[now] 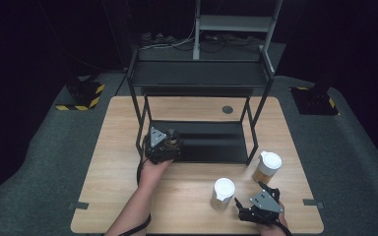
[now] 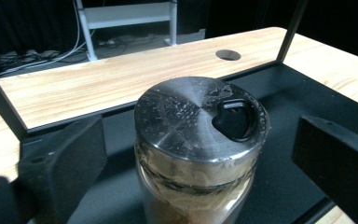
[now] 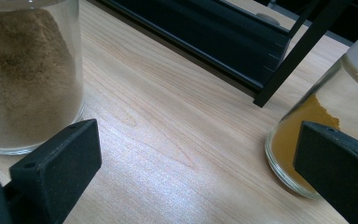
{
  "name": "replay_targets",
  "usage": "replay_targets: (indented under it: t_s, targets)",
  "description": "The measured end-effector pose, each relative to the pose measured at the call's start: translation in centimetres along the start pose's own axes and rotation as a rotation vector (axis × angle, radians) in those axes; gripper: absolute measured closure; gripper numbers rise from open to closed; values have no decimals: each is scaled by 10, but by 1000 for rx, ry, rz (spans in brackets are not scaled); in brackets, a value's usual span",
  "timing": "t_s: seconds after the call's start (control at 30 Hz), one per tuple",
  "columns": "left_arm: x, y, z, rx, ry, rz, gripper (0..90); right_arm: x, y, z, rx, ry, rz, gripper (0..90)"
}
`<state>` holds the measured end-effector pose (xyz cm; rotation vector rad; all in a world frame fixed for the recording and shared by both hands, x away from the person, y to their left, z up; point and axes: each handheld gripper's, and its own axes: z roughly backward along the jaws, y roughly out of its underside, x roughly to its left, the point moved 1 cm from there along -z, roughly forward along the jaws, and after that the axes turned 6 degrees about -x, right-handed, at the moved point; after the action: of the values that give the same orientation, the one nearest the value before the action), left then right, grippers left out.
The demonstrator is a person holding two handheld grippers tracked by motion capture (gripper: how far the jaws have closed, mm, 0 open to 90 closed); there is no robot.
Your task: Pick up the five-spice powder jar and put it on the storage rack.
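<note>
Between the spread left fingers [image 2: 200, 163], clear of both pads, a steel-lidded jar [image 2: 200, 140] stands on the rack's lower shelf [image 2: 279, 186], best left by backing straight out; the right fingers [image 3: 196, 172] hang open over bare table [image 3: 168, 140] between two jars.

The high view looks forward and down over the whole wooden table [image 1: 128, 196]; the left gripper view sits close above a metal-lidded jar [image 2: 200, 116] on the black shelf [image 2: 279, 186] — facing the table's far edge; the right gripper view skims low across the tabletop between two glass jars — all three share that shelf.
</note>
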<state>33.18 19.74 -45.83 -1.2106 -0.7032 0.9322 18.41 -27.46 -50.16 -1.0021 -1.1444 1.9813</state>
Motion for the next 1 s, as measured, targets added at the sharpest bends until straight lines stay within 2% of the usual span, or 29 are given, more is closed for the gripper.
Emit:
replay_targets:
  t_s: [0.3, 0.73, 1.0]
  targets:
    - [0, 1, 7, -8, 16, -7, 7, 0, 0, 0, 0, 0, 1, 3]
    - [-5, -2, 25, -21, 9, -20, 4, 0, 0, 0, 0, 1, 2, 3]
    - [-9, -5, 38, -38, 19, -50, 4, 1, 0, 0, 1, 2, 3, 3]
